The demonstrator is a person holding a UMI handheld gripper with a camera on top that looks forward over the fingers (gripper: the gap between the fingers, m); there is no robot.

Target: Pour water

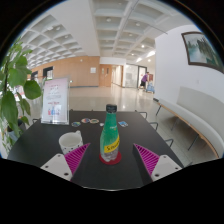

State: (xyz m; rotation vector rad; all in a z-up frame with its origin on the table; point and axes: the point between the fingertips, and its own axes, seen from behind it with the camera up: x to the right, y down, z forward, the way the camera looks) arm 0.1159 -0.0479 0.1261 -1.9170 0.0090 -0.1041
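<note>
A clear plastic bottle with a green cap and a yellow-green label stands upright on a red coaster on the dark table. It stands between my fingers, with a wide gap on each side. My gripper is open, its magenta pads spread left and right of the bottle. A white cup stands on the table to the left of the bottle, just beyond the left finger.
A framed sign stands at the table's far left, with a leafy plant beside it. Small coasters lie farther back on the table. Chairs and a white bench are beyond to the right.
</note>
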